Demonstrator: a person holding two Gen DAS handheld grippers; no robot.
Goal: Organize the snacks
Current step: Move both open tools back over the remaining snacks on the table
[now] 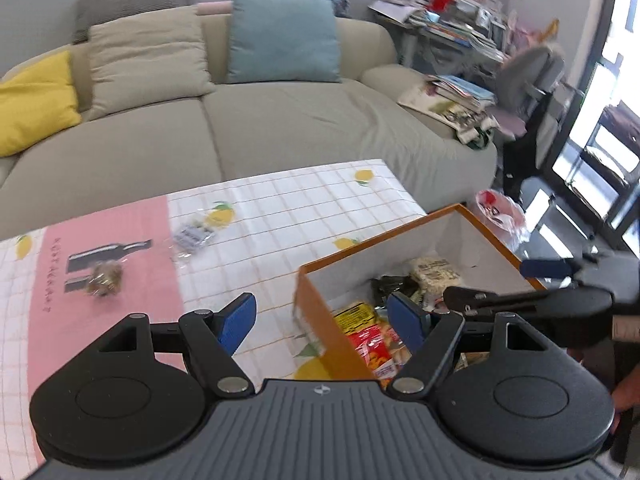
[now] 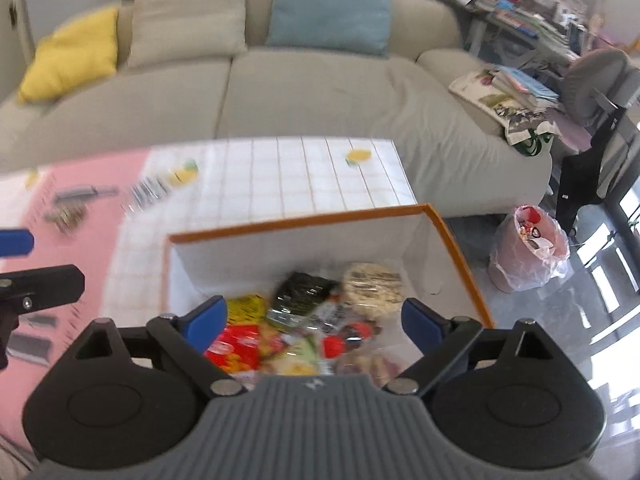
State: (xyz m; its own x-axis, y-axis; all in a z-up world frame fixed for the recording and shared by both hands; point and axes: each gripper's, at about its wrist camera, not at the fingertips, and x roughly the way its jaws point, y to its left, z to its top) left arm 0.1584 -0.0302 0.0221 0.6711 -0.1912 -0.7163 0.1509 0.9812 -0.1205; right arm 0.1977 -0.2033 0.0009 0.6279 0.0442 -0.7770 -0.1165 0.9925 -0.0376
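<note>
An orange-rimmed box (image 1: 400, 236) (image 2: 304, 222) with white inner walls stands at the right end of the table. Inside lie several snack packets: a yellow one (image 2: 248, 308), a red one (image 2: 236, 344), a dark green one (image 2: 300, 292) and a pale round rice-cake pack (image 2: 372, 288). My left gripper (image 1: 322, 322) is open and empty, above the box's left wall. My right gripper (image 2: 314, 322) hangs open over the box, nothing between its blue pads. On the tablecloth lie a clear-wrapped brown snack (image 1: 105, 278) and a small blue-grey packet (image 1: 192, 236).
The table wears a pink and white lemon-print cloth (image 1: 280, 216). Behind it stretches a beige sofa (image 1: 248, 120) with yellow, beige and teal cushions. A bin lined with a plastic bag (image 2: 528, 248) stands on the floor right of the table, near a cluttered desk (image 1: 452, 20) and grey chair (image 1: 528, 80).
</note>
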